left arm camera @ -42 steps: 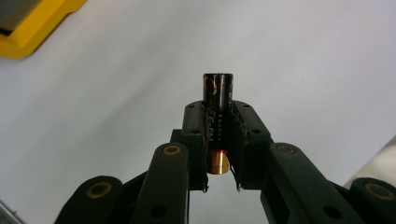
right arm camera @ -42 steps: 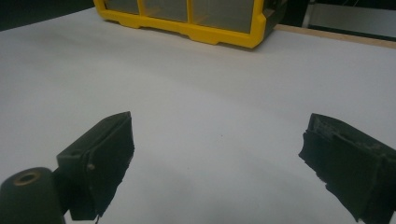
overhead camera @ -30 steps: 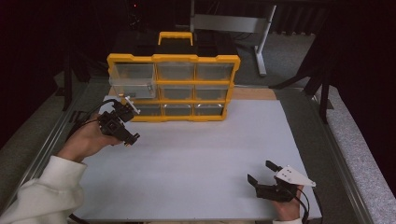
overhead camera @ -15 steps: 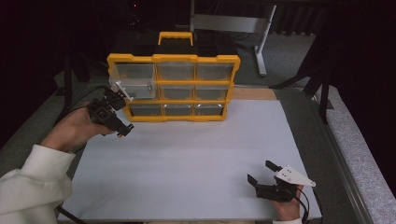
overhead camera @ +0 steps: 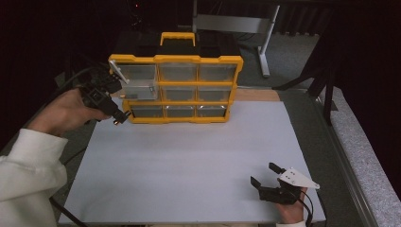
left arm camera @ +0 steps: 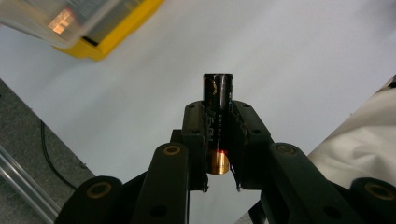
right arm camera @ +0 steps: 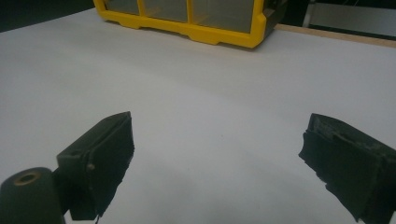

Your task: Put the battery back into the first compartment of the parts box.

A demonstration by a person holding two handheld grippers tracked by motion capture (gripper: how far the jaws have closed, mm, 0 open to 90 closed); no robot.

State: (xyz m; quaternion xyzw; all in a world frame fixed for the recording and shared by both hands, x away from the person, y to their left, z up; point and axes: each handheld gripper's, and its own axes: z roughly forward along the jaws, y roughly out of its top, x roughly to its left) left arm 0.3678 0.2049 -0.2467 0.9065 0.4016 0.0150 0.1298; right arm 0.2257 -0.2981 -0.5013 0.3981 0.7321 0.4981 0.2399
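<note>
Left gripper (left arm camera: 217,135) lifted leftward, battery (left arm camera: 217,109) clamped.

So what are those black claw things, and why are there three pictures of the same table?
A person sits at a white table holding a grabbing tool in each hand. One picture comes from a camera up high; the other two come from little cameras riding on the tools, looking along their black fingers. The left gripper pinches a battery between its fingers. From above you see it raised beside a yellow box of small drawers, where one drawer is pulled out. The right gripper rests near the table's front edge, fingers spread wide and holding nothing.
</note>
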